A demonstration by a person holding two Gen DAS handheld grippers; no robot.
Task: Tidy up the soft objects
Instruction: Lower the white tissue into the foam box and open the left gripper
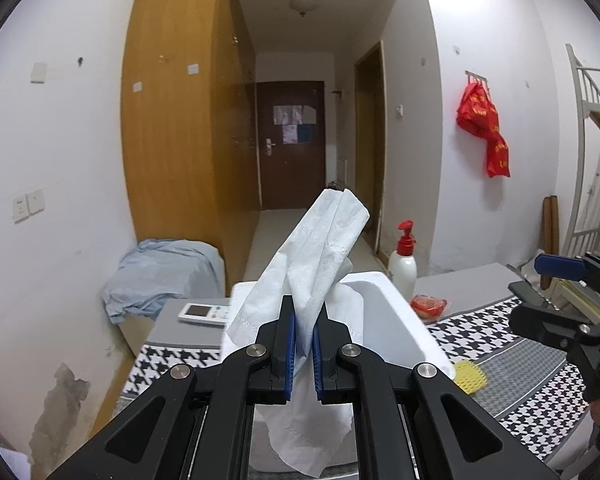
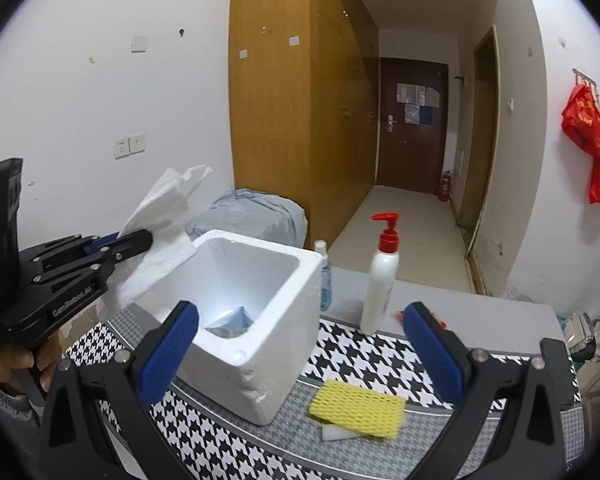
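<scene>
The left tool (image 1: 304, 344) pinches a white tissue (image 1: 316, 252) above the foam box (image 2: 256, 320), ready to lower and release, while the right tool (image 2: 300, 356) gapes wide near the yellow sponge (image 2: 358, 408).

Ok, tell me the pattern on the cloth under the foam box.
Black-and-white houndstooth on the cloth, clearest in the right wrist view beside the foam box.

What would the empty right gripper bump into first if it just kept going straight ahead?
Probably the white foam box. The right gripper is wide open and points over the table, with the box's near corner straight ahead between its fingers. The yellow sponge lies lower, so it would likely pass above it. Depth is hard to judge.
</scene>
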